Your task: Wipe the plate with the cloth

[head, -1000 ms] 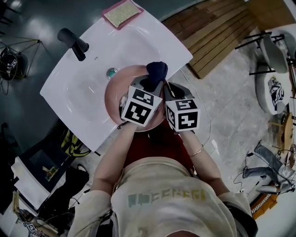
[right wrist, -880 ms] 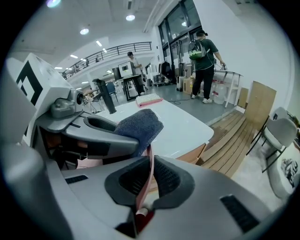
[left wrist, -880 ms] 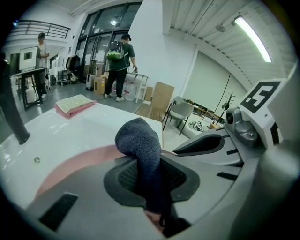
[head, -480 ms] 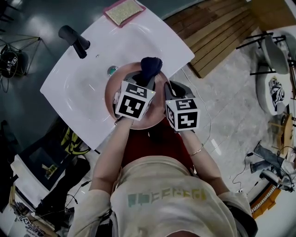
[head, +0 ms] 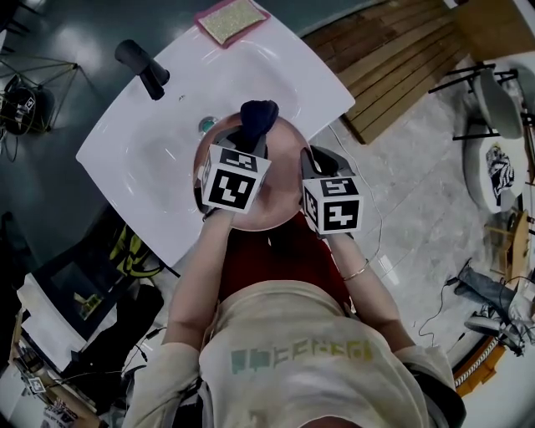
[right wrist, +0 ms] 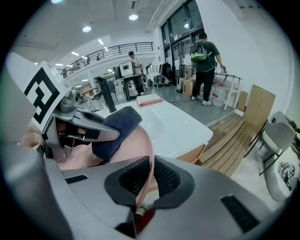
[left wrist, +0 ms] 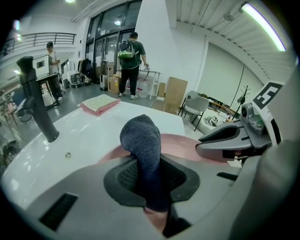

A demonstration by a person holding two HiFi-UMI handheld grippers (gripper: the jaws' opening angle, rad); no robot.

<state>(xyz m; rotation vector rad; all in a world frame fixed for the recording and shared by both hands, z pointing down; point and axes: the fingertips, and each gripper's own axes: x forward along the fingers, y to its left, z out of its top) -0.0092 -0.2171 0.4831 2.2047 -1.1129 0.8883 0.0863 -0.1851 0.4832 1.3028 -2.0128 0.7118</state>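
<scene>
Wiping looks under way, not finished: the left gripper clamps the dark cloth at the pink plate's far edge, and the right gripper pinches its right rim above the sink.

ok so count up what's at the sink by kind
plate: 1
cloth: 1
faucet: 1
sponge: 1
sink: 1
grippers: 2, the left gripper and the right gripper
total: 7
</scene>
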